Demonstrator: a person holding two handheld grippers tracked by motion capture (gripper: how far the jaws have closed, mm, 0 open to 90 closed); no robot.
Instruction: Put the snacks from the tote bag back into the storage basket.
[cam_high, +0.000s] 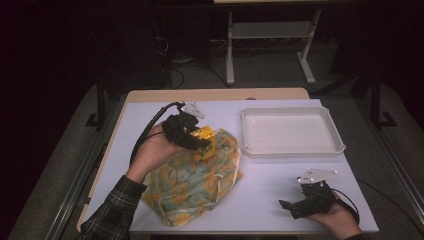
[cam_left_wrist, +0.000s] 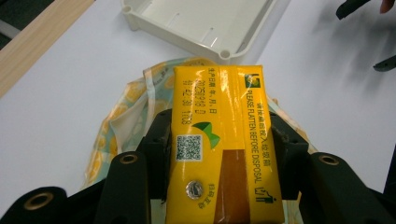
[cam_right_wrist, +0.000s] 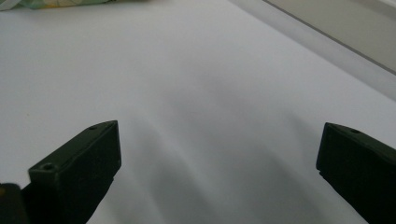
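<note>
Left claw (cam_high: 200, 142) grips a yellow drink carton (cam_left_wrist: 224, 144) across its sides, both jaws pressed against it, roughly half open. In the left gripper view the carton lies lengthwise between the jaws with its printed face up. In the high view it is held above the upper edge of a yellow-patterned cloth bag (cam_high: 195, 185), which lies crumpled on the white surface (cam_high: 270, 185). An empty white tray (cam_high: 290, 131) sits to the right of the bag, near but apart. Right claw (cam_high: 292, 207) rests low at the near right of the surface, jaws wide apart, nothing between them.
</note>
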